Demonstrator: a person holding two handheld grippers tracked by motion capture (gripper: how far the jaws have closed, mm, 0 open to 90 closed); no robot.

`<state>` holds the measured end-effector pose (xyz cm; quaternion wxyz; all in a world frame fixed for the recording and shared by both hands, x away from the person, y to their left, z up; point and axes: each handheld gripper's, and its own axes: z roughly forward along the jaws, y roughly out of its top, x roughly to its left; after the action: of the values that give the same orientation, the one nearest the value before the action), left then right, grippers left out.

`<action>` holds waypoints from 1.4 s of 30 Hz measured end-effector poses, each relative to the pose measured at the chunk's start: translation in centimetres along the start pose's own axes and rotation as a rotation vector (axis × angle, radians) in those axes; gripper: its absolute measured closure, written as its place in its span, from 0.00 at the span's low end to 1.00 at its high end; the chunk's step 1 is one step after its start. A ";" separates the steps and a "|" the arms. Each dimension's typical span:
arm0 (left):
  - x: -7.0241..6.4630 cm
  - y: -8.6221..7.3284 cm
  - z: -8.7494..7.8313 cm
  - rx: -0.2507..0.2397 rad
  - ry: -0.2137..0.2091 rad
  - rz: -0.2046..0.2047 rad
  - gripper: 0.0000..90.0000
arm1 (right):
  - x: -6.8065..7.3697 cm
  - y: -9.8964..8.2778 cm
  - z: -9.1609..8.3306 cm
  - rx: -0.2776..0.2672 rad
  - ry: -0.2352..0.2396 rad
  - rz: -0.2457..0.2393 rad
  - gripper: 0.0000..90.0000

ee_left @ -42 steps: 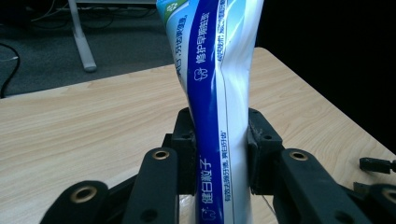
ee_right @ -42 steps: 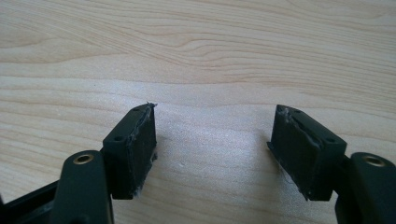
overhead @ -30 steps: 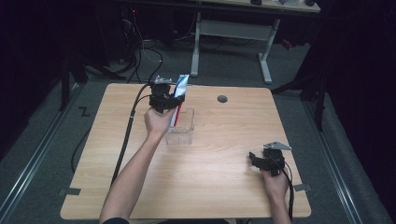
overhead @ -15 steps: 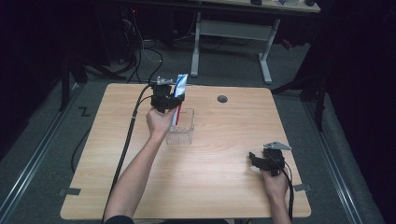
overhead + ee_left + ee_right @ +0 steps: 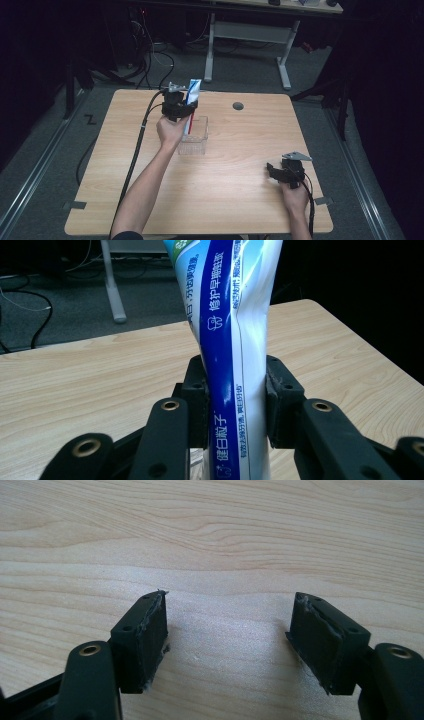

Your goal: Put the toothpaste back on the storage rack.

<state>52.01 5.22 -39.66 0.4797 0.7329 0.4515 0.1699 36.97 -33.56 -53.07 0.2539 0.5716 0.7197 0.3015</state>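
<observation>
While the left gripper (image 5: 181, 111) is held up over the far part of the table, its two black jaws squeeze a blue and white toothpaste tube (image 5: 193, 92). In the left gripper view, the black pads (image 5: 196, 402) press on both sides of the soft tube (image 5: 235, 340), and the tube looks pinched in where they hold it. It stands almost straight up, with its top end poking out above the gripper. Blue and white writing runs along its side.

Right below the tube sits a small see-through plastic box (image 5: 195, 137) on the light wooden table (image 5: 240, 200). The bottom end of the tube hangs over the box; whether it touches the box cannot be told. A thin red thing (image 5: 190, 123) points down into the box beside the hand.

Over on the near right side of the table, well apart from the box, the right gripper (image 5: 280, 172) rests low. In the right gripper view its jaws (image 5: 230, 645) stand wide apart, with just bare wood between them. They hold nothing.

A round dark hole (image 5: 238, 106) sits in the table near the far edge.
</observation>
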 end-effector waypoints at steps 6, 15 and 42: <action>0.4 -0.5 -0.2 -0.017 -0.008 -0.013 0.76 | 0.0 0.0 0.0 0.000 0.000 0.000 0.35; 0.6 -0.7 -0.6 -0.022 -0.010 -0.020 0.76 | 0.0 0.0 0.0 0.000 0.000 0.000 0.35; 0.1 -1.4 -0.9 -0.029 0.001 0.009 0.75 | 0.0 0.0 0.0 0.000 0.001 0.000 0.35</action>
<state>50.76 6.00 -40.40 0.4891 0.7279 0.4460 0.1790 36.99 -33.56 -53.06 0.2536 0.5715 0.7197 0.3017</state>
